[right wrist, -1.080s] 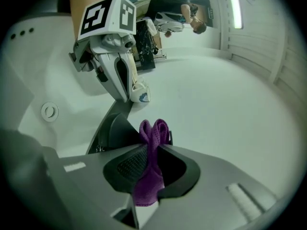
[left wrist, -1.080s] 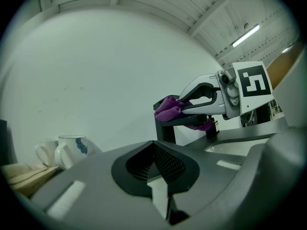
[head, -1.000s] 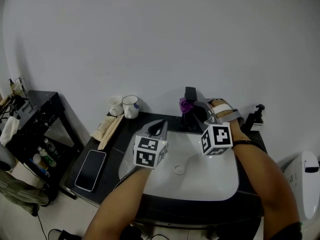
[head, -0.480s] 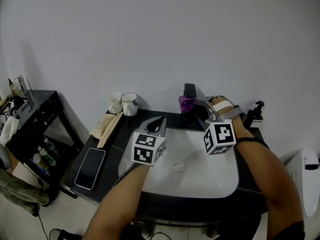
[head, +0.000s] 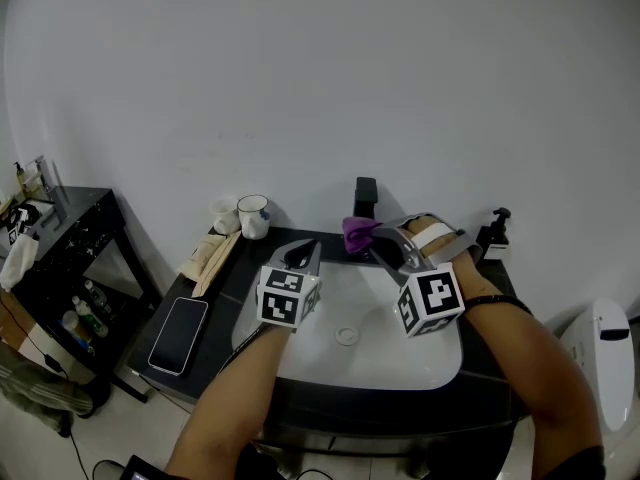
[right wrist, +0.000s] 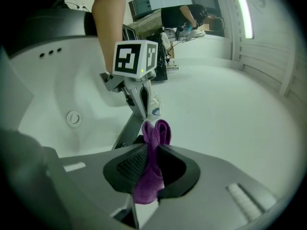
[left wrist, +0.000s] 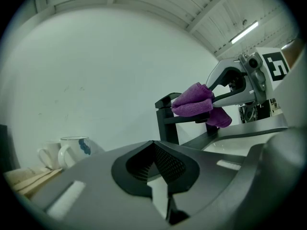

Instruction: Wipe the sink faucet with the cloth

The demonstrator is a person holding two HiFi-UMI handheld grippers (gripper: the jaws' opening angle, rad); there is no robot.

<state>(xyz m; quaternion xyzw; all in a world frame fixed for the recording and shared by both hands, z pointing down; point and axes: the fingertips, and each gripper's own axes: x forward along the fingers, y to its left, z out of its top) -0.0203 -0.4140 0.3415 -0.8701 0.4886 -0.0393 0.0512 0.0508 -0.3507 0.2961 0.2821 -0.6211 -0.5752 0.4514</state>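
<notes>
Although no cleaned patch can be made out, the wiping is judged to be under way rather than done. Near the counter's (head: pixel 222 298) left edge a phone (head: pixel 178 335) is seen, with two cups (head: pixel 250 215) at the back left corner. Over the sink's (head: pixel 440 363) left rim the left gripper (head: pixel 303 256) is held with its jaws together and nothing between them. At the sink's back edge stands the black faucet (head: pixel 365 196). The purple cloth (head: pixel 357 232) appears pressed on its spout, clamped between the jaws of the right gripper (head: pixel 383 250). The upright post and base are judged to be left to wipe.
</notes>
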